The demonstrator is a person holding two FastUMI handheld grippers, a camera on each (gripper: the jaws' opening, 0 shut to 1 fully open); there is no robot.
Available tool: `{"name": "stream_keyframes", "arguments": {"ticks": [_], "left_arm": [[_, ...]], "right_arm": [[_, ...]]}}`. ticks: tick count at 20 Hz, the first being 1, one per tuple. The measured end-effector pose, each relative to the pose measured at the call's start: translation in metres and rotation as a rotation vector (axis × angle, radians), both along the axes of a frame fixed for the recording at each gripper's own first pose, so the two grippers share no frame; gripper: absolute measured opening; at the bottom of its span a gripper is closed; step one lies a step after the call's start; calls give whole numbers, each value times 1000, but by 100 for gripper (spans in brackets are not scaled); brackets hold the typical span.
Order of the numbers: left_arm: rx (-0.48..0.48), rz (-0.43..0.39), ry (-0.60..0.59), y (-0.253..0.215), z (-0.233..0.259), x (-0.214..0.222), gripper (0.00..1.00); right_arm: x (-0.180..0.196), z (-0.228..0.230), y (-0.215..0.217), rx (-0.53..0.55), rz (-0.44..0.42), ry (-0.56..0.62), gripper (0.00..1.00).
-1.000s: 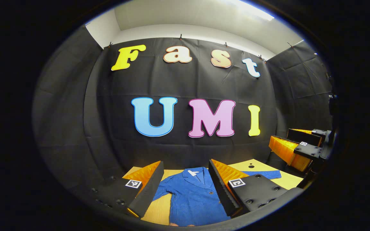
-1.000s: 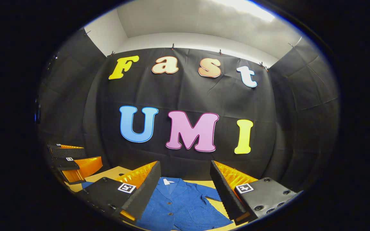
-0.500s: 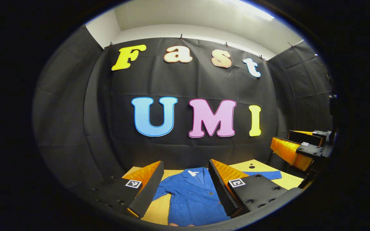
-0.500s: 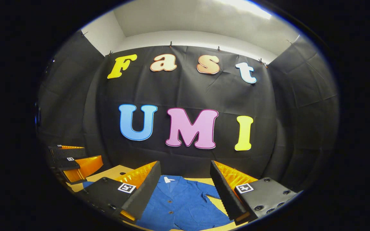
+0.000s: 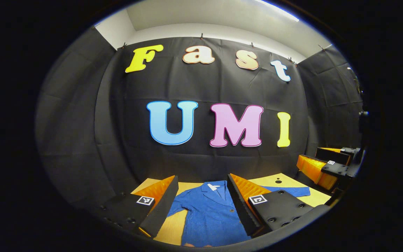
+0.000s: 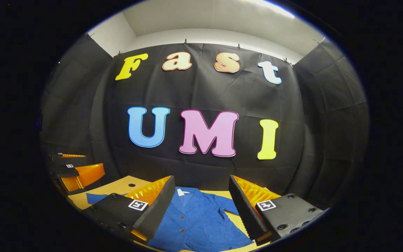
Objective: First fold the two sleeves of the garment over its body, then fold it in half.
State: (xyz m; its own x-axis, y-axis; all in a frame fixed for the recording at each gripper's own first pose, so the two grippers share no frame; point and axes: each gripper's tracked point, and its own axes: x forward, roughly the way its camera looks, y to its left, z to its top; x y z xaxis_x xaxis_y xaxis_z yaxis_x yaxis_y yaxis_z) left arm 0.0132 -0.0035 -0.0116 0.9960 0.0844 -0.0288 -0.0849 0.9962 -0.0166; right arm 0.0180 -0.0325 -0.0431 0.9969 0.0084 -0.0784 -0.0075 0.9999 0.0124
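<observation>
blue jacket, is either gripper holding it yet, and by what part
Nothing is held. The left gripper and right gripper are open above the blue jacket, spread flat.

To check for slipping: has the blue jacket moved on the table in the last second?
No. The blue jacket keeps its place beside the dark hole in the table.

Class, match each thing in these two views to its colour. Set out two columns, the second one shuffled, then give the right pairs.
Column A:
1 jacket
2 tabletop
3 neck tag
4 wall cloth

Column B:
a white
b black
c blue
d yellow

Pairs: 1-c, 2-d, 3-a, 4-b
</observation>
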Motion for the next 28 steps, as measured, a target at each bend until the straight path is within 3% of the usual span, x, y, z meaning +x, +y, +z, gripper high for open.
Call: {"name": "stream_keyframes", "arguments": {"ticks": [7,12,19,20,21,27,28], "left_arm": [[27,44,30,-11,-10,25,81],[43,60,77,-32,-28,48,81],[67,9,164,-84,-47,83,81],[66,-7,175,-94,-49,87,81],[73,-22,184,-103,-50,92,81],[111,-125,223,-154,-58,128,81],[102,-147,224,-164,-58,133,81]], "right_arm": [[35,-66,-50,-5,-42,124,97],[67,-115,-117,-4,-143,210,97],[93,-197,-239,21,-336,369,97],[95,-206,-257,15,-369,384,94],[96,-216,-273,12,-401,401,97],[82,-298,-358,91,-596,572,94],[81,-315,-368,103,-616,607,98]]}}
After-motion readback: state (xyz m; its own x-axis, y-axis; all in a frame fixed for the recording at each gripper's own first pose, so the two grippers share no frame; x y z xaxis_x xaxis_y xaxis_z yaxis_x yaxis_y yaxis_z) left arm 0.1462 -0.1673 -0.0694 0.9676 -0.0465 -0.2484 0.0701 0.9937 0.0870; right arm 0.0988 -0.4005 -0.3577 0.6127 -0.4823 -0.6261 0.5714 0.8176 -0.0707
